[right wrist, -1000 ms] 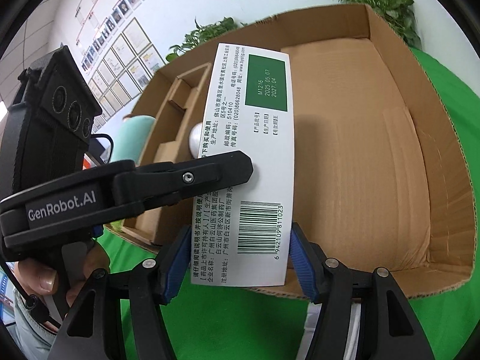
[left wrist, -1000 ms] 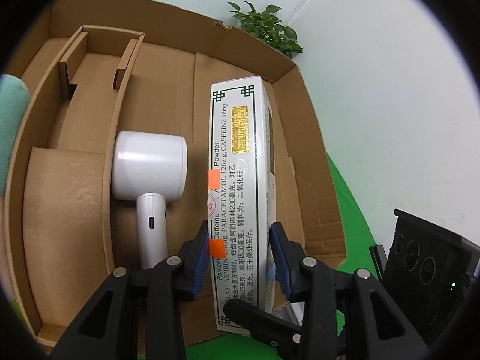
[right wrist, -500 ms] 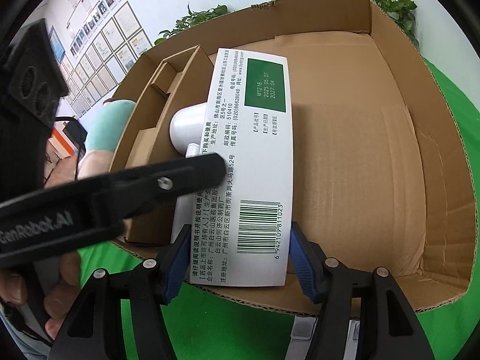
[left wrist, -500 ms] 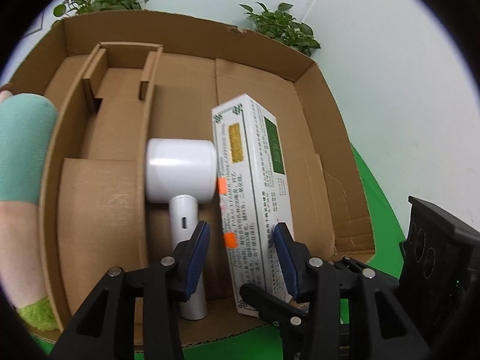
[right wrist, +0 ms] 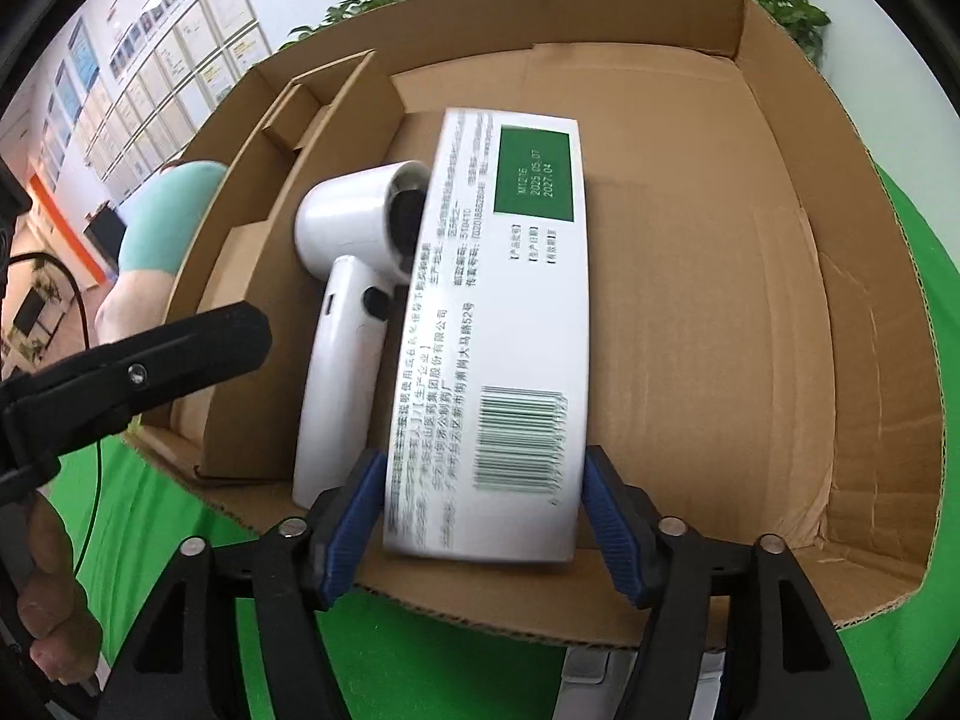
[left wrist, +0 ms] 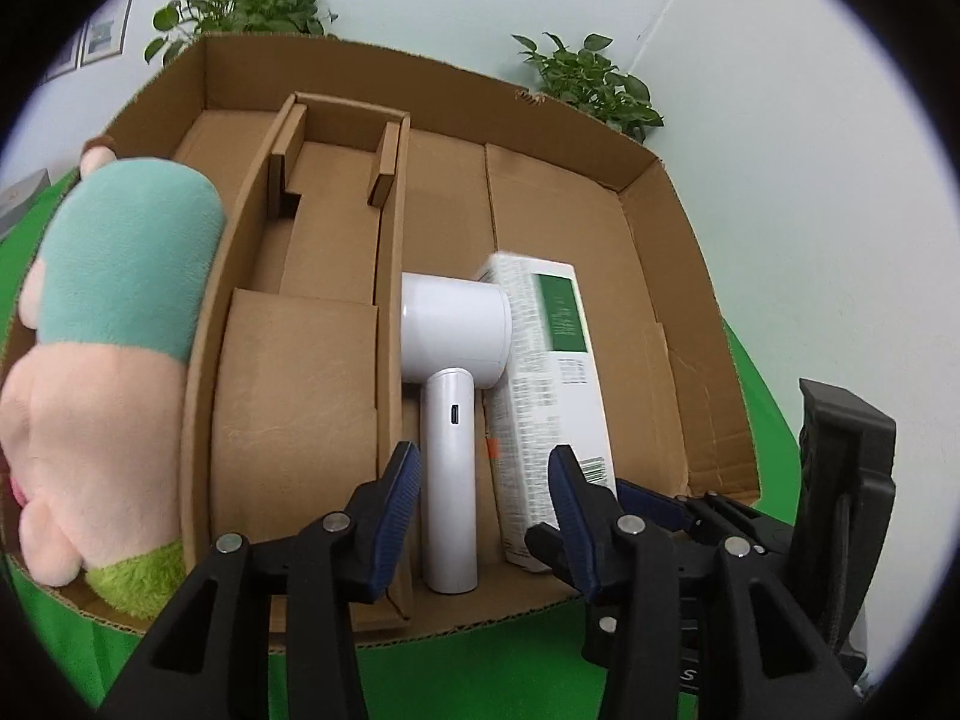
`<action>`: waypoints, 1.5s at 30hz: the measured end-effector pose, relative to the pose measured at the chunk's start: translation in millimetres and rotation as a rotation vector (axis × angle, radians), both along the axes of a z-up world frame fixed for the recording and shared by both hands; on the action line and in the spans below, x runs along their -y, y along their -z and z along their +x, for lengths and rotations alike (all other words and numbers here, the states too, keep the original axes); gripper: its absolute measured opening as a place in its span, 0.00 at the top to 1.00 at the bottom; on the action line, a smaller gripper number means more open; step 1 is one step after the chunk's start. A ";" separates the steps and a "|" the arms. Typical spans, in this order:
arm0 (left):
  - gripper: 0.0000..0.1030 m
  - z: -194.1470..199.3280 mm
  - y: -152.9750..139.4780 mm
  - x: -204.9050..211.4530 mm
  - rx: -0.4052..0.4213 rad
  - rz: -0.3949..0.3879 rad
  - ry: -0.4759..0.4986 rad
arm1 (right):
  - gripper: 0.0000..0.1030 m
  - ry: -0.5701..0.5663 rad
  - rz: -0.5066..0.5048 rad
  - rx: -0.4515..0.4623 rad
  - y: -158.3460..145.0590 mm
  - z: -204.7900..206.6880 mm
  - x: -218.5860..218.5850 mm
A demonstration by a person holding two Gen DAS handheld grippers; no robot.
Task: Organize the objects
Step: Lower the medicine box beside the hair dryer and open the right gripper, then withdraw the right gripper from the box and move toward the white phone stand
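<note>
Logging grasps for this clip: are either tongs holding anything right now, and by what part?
Nothing is held. The right tongs have just been opening and straddle the barcode end of the medicine box with gaps beside both pads. The left tongs stand open and empty.

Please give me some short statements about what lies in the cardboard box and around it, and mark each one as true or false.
1. The white handheld hair dryer lies inside the brown cardboard box. True.
2. The white medicine carton with the green patch lies on the green cloth outside the box. False: it lies inside the box, beside the hair dryer.
3. The plush toy with the teal top is at the box's left side in the left wrist view. True.
4. The narrow divided compartment holds the hair dryer. False: nothing shows in it; the dryer lies just right of its wall.
</note>
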State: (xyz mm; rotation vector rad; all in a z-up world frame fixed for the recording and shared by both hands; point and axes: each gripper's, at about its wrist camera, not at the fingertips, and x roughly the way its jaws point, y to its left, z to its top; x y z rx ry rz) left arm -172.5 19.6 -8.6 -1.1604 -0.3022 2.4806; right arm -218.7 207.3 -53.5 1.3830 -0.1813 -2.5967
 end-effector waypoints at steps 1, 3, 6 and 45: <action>0.58 1.9 -1.1 0.1 -0.013 -0.007 -0.009 | 0.27 -0.003 0.002 -0.012 -2.7 3.5 0.2; 0.58 7.5 -7.2 3.7 -0.049 0.012 -0.016 | 0.20 -0.007 0.013 -0.043 -8.1 11.8 1.2; 0.57 22.2 -18.0 11.8 -0.107 0.013 -0.028 | 0.20 0.002 0.040 -0.082 -14.3 25.5 1.3; 0.19 88.9 -11.3 55.2 -0.277 -0.250 -0.235 | 0.40 0.049 0.103 -0.010 -3.6 1.5 17.9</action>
